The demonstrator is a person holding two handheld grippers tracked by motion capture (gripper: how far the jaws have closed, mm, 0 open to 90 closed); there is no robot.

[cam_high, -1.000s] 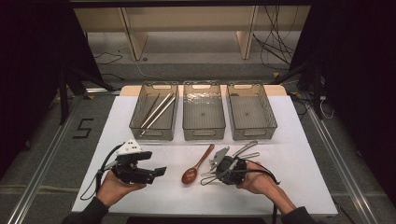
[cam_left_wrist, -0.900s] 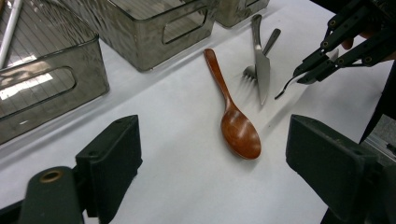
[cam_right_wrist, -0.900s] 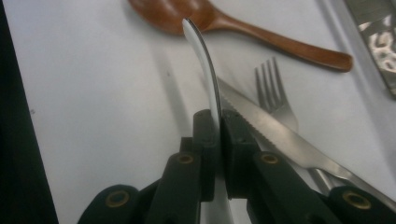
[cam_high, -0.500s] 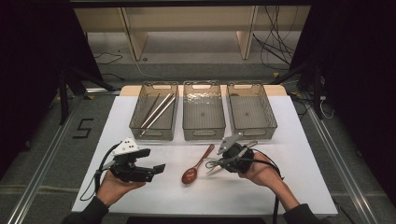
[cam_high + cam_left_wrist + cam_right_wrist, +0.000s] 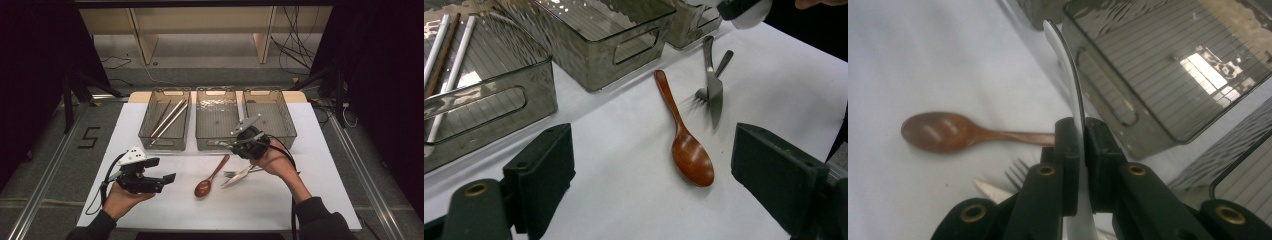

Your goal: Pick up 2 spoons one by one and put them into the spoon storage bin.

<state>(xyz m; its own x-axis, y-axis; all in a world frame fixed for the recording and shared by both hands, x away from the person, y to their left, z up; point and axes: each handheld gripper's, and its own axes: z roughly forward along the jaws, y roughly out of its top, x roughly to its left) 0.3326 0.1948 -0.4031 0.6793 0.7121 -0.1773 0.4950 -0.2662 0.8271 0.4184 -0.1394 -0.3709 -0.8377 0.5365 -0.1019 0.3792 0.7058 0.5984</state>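
In the high view, the right gripper [image 5: 227, 144] is now higher in the frame than a second ago, at the front wall of the middle tray [image 5: 215, 141]. It was lower then, beside the fork [image 5: 231, 174] and knife [image 5: 240, 176]. The left gripper [image 5: 167, 179] stays at the lower left.

In the left gripper view, its jaws stand spread wide, nothing between them. The wooden spoon [image 5: 686, 145] lies in the centre.

In the right gripper view, the jaws pinch a thin metal utensil [image 5: 1068, 65], probably a spoon, at its handle. It points up to the tray edge, so the drop into a tray seems close.
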